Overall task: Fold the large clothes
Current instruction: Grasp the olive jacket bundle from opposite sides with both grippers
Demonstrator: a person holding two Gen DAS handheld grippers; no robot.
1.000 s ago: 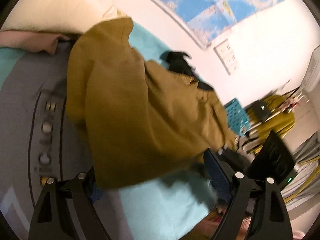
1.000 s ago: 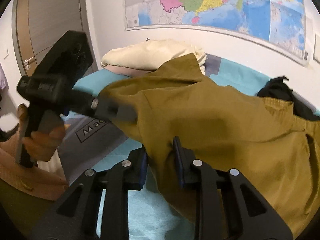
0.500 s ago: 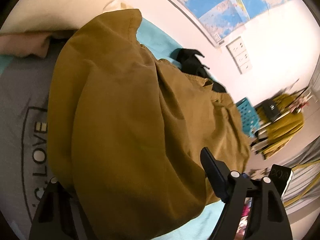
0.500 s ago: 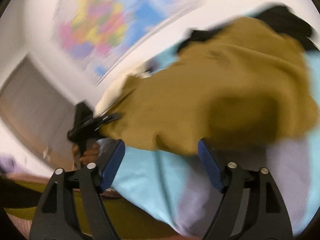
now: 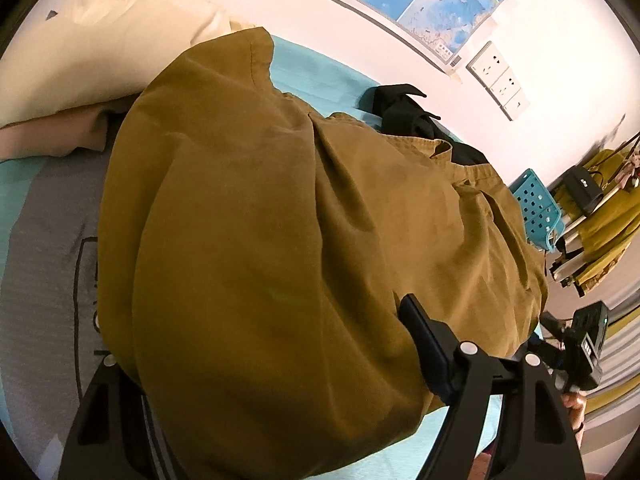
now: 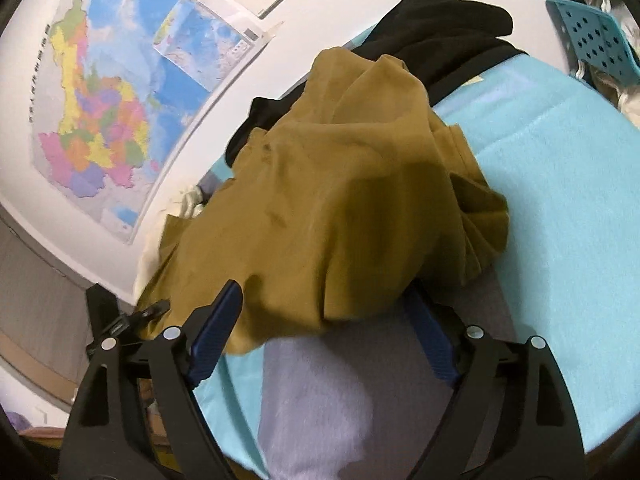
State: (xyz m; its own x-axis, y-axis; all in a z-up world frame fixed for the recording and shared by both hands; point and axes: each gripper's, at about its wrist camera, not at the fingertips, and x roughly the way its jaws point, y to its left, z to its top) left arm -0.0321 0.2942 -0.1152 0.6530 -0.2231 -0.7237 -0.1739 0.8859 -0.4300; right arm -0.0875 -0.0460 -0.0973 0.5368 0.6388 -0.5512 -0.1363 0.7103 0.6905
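Garment: the large olive-brown garment (image 5: 280, 216) lies in a loose heap on the bed (image 6: 560, 168), over the turquoise sheet and a grey printed patch, its far edge against a black garment (image 6: 448, 36) by the wall.
Left tongs: the left tongs (image 5: 276, 364) stand wide apart; the heap bulges over the gap and hides the left-hand finger's tip, so no cloth looks pinched.
Right tongs: the right tongs (image 6: 324, 332) are also spread apart, blue pads on either side of the heap's near lobe, which hangs between them unclamped.
Step in hand: judged from this, spreading the heap flat comes before any fold.
How to do it well: find a true edge, a hem or waistband, not a bunched fold; the seam line at the far right in the left view looks a fair candidate. Take one layer only in each pair of tongs, well apart from each other, then draw outward and toward the near side so the cloth lies smooth.
Risk: thick soft fabric may gather double layers, and the black garment could drag along.
Surroundings: wall map (image 6: 104, 92) and blue perforated basket (image 5: 536, 210) stay out of reach.
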